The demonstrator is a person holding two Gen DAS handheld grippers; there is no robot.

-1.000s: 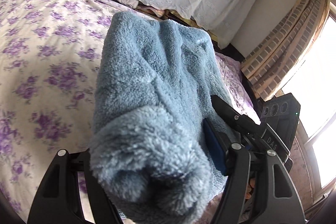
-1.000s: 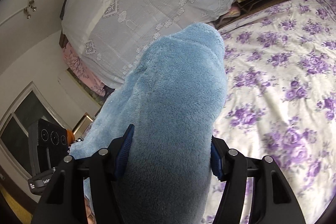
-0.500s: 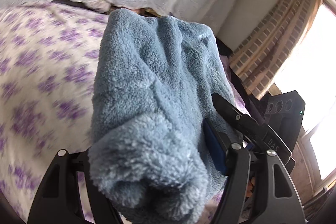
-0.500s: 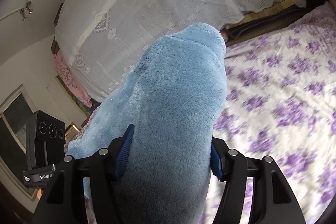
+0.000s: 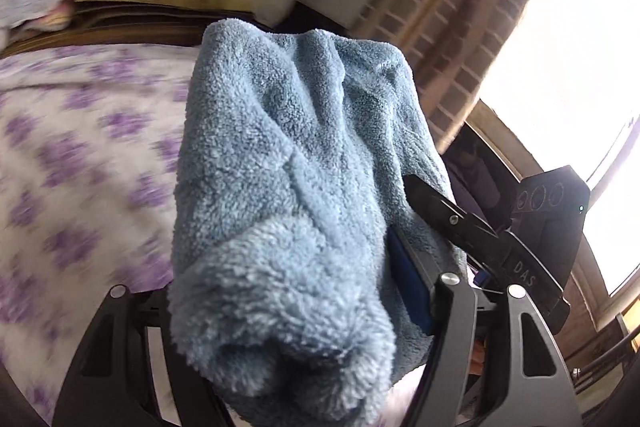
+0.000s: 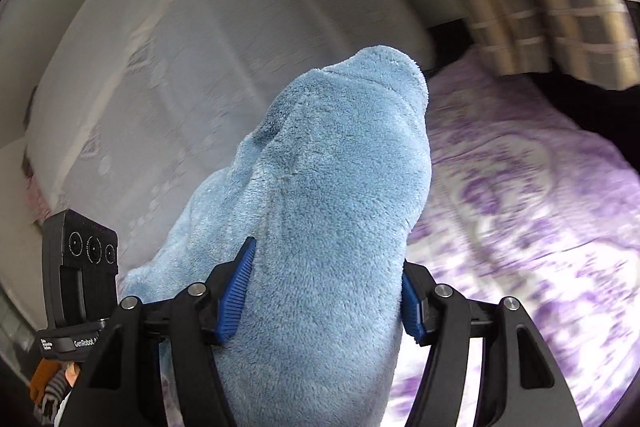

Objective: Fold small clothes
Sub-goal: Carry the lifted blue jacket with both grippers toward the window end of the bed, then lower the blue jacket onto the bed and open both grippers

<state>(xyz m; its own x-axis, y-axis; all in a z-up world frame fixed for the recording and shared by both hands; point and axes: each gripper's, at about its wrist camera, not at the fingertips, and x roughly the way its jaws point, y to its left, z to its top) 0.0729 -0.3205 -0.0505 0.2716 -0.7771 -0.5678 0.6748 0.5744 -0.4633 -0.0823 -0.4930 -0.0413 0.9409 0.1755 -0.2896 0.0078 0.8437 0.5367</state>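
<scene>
I hold a fluffy blue garment (image 5: 296, 187) up off the bed (image 5: 72, 155), one bunch of it in each gripper. My left gripper (image 5: 288, 311) has its jaws pinching a thick wad of the fleece; only the blue pad on one side shows, the other is buried in pile. My right gripper (image 6: 324, 291) has its jaws pressed into another fat fold (image 6: 332, 195), with both blue pads sunk into the cloth. The garment hangs between the two, over the floral sheet and toward the head edge of the bed, touching it nowhere that I can see.

I judge it light, very soft and limp, with no stiffness to keep a crease, and bulky enough to spring open when let go. It should not slip in the pads. Better holds would be at a hem or corners, not mid-bunch, so that it spreads flat on the bed before folding.
</scene>
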